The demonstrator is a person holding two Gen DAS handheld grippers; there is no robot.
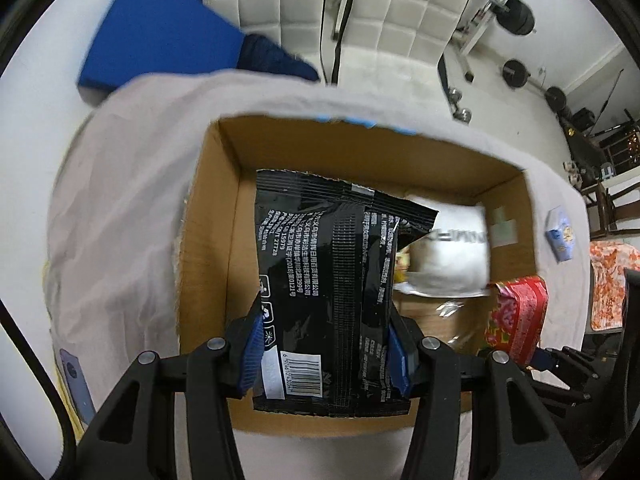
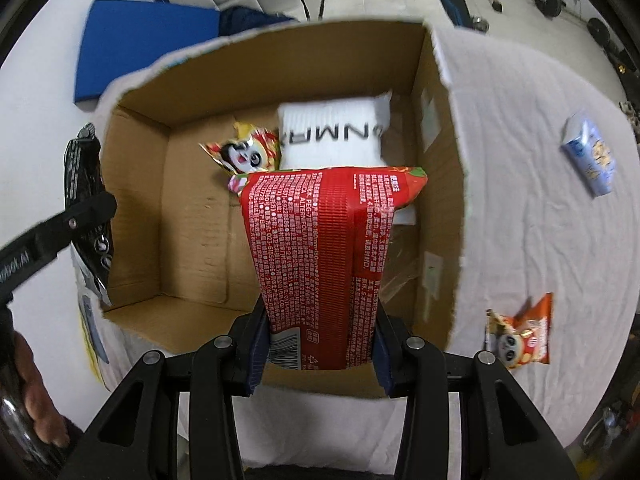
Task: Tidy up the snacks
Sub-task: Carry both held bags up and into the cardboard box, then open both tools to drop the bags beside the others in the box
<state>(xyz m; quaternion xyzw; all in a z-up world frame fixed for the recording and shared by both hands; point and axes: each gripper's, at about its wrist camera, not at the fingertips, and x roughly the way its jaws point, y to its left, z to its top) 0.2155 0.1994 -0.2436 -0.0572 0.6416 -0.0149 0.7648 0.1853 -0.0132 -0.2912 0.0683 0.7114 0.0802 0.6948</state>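
The left gripper [image 1: 326,354] is clamped on the lower part of a black snack bag [image 1: 332,292], holding it upright over the open cardboard box [image 1: 208,240]. The right gripper [image 2: 320,350] is clamped on a red snack bag [image 2: 320,264], likewise held above the box interior, near its right wall. Inside the box lie a white pack [image 2: 334,132] against the far wall and a panda-print packet [image 2: 244,154] just beside it. The box rests on a table covered with a pale cloth [image 2: 540,200]. On the cloth, right of the box, lie a blue-and-white packet [image 2: 590,156] and an orange panda packet [image 2: 520,338], well apart.
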